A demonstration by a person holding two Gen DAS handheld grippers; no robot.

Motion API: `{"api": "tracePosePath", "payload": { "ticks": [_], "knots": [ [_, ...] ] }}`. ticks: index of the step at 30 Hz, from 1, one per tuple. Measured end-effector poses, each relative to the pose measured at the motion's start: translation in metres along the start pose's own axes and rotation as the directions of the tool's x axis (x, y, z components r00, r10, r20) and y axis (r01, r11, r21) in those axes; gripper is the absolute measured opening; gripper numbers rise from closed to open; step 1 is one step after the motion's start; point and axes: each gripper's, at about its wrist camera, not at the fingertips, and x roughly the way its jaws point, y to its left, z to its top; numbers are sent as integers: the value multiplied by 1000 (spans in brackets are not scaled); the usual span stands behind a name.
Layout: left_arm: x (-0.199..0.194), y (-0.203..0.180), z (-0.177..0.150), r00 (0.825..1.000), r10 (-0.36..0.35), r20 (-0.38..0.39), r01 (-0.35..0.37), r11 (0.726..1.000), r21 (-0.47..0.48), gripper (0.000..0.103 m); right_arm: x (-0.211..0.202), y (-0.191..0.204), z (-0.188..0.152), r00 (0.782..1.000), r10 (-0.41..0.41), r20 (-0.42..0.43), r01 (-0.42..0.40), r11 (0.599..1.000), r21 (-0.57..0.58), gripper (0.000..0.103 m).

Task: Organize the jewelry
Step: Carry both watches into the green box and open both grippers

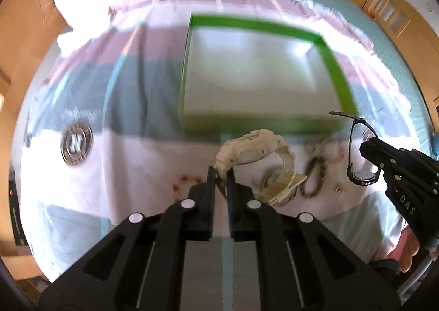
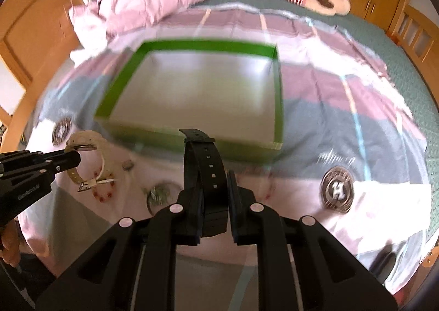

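Striped bedspread carries an open green cardboard box; left gripper clamps the cream plastic watch, right gripper clamps the black rubber-strapped watch, strap pointing toward the box

On the right tool, seen from your left wrist camera, you can read the white letters "DAS" on its black body. From your right wrist camera, the round emblem printed on the bed sheet shows a large "H"; its ring lettering is too blurred to read. The left tool carries small print, likewise illegible.
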Motion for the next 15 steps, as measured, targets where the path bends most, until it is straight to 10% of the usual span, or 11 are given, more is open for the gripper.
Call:
{"api": "tracePosePath", "payload": {
  "ticks": [8, 15],
  "knots": [
    [2, -19, 63, 992, 33, 122, -35, 999, 19, 9, 13, -12, 56, 995, -35, 95, 31, 999, 37, 16],
    [72, -8, 91, 996, 79, 40, -77, 996, -50, 9, 78, -21, 64, 997, -72, 3, 72, 994, 79, 16]
  ]
}}
